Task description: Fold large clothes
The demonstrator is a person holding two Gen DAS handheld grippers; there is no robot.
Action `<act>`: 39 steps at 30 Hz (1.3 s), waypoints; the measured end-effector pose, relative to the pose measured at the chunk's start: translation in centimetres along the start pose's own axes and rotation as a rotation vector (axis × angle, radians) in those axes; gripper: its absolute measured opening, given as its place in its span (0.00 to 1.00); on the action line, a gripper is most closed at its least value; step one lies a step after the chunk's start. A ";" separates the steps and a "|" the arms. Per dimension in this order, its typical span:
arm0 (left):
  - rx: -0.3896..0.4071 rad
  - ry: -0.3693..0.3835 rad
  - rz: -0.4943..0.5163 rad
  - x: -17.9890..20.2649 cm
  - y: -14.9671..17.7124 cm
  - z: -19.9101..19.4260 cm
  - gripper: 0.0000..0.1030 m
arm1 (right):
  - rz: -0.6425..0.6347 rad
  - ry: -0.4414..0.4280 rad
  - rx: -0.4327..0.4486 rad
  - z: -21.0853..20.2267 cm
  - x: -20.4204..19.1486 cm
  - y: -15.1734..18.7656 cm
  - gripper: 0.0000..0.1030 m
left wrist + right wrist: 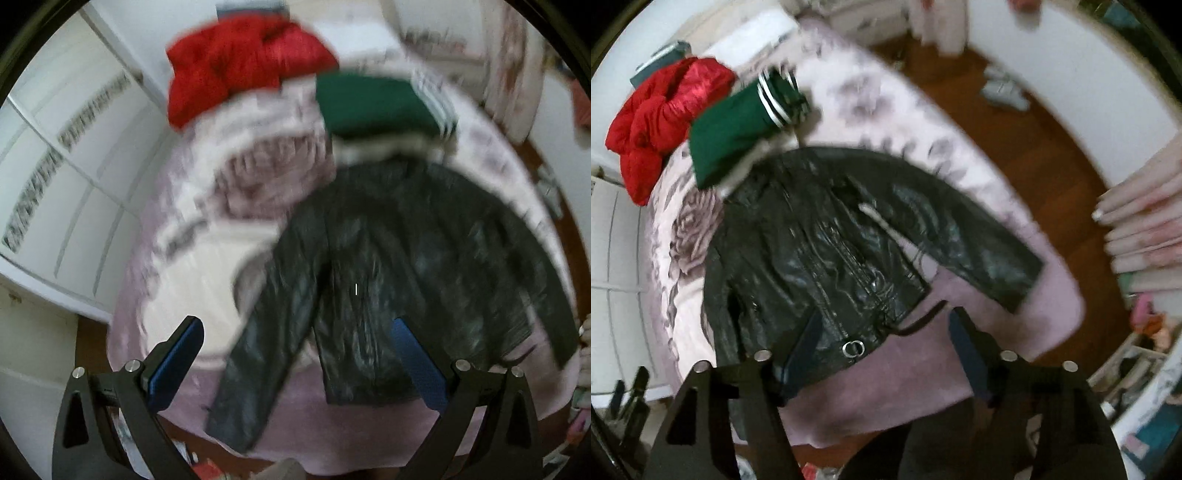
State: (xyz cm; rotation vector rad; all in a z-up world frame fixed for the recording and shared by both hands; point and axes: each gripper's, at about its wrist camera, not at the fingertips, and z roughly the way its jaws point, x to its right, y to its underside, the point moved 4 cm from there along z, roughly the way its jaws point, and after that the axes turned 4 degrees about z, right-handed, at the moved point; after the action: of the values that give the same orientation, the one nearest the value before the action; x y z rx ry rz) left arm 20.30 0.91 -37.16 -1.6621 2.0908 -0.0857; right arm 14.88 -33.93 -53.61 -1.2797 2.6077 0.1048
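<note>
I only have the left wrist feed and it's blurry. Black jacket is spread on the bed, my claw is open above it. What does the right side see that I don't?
Observer: The right claw is open too, above the hem of the black jacket, holding nothing.
Operator: Anything on that hem I should know about?
Observer: A silver ring buckle sits at the bottom edge, with a thin dark strap trailing off onto the pink bedspread.
Operator: And the sleeve on the far side?
Observer: That sleeve lies stretched out flat, its cuff close to the bed edge by the wooden floor.
Operator: The green item?
Observer: The green garment has white-striped cuffs.
</note>
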 end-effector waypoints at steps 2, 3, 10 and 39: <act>-0.116 0.032 -0.042 0.4 2.1 4.8 1.00 | -0.028 -0.032 -0.110 6.9 1.6 -1.5 0.71; -0.187 0.058 -0.077 0.6 3.6 7.7 1.00 | -0.040 -0.028 -0.139 9.2 1.9 -1.8 0.71; -0.438 0.285 -0.230 3.2 11.5 19.6 1.00 | -0.146 -0.021 -0.263 22.6 3.9 -4.6 0.71; -0.271 0.388 -0.239 -1.2 16.6 17.9 0.30 | 0.030 -0.153 -0.502 21.7 3.3 5.3 0.30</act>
State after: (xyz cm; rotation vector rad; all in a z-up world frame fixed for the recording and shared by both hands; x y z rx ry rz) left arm 12.47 10.67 -58.18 -2.2042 2.2450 -0.2263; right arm 12.58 -29.58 -75.67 -1.3097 2.5525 0.8731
